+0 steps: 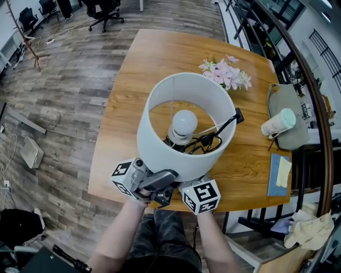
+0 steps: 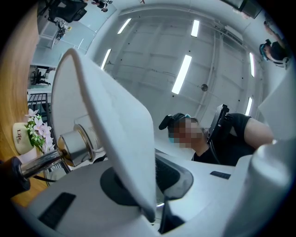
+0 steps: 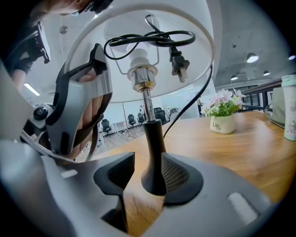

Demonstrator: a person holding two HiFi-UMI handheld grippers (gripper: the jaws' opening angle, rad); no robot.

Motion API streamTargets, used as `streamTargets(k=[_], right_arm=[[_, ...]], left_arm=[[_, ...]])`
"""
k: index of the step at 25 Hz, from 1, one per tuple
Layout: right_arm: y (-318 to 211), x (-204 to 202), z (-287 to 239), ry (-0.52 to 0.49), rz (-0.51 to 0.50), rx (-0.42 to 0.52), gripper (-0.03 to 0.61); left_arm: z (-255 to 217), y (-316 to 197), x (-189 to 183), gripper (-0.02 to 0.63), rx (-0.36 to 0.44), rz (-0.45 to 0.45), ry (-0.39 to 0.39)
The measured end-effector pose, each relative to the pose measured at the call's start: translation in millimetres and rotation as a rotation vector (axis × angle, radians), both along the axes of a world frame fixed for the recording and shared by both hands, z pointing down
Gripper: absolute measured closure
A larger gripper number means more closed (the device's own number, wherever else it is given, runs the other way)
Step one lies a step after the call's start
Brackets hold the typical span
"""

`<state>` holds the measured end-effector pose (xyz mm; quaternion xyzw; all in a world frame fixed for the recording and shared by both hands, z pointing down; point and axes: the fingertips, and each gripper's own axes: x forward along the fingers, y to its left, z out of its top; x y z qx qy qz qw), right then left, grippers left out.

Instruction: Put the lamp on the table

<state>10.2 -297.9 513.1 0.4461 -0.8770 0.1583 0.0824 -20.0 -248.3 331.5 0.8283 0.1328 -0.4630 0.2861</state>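
Wooden table [image 1: 160,58] bears the lamp [image 1: 160,149] upright, just ahead of both grippers. Between the jaws of the left gripper [image 2: 152,185] runs the shade [image 2: 111,125] rim, seemingly loose rather than pinched. Jaws of the right gripper [image 3: 148,178] stand apart around the black stem [image 3: 152,148].

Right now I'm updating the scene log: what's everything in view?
lamp: one, white and black, table's near edge
table: one, brown wood, centre
flowers: one pot, pink, table's far side
cup: one, white, green lid, by the bag
bag: one, grey, table's right edge
notebook: one, blue, table's right near corner
chairs: several, black, floor beyond table
left claw: one, grey, open around shade rim
right claw: one, grey, open around lamp stem
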Motion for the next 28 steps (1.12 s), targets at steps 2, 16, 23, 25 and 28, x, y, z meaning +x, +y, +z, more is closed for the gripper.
streamTargets(k=[2, 16, 23, 25, 28], right_arm=[[3.2, 0.5, 0.4, 0.001, 0.003, 0.000, 0.390], [13.6, 5.5, 5.0, 0.007, 0.019, -0.005, 0.411], [18.6, 3.6, 8.0, 0.007, 0.024, -0.005, 0.448], [20.5, 3.7, 8.6, 0.009, 0.028, -0.005, 0.459], [23.7, 4.0, 8.1, 0.012, 0.039, 0.000, 0.485]], left_arm=[[-0.1, 0.4, -0.6, 0.555, 0.003, -0.001, 0.001], [26.3, 6.0, 4.7, 0.515, -0.038, -0.042, -0.121], [48.4, 10.7, 8.6, 0.509, -0.052, -0.055, -0.227], [53.6, 12.1, 9.0, 0.508, -0.055, -0.055, -0.253], [62.8, 16.4, 11.3, 0.508, -0.054, -0.051, -0.311]])
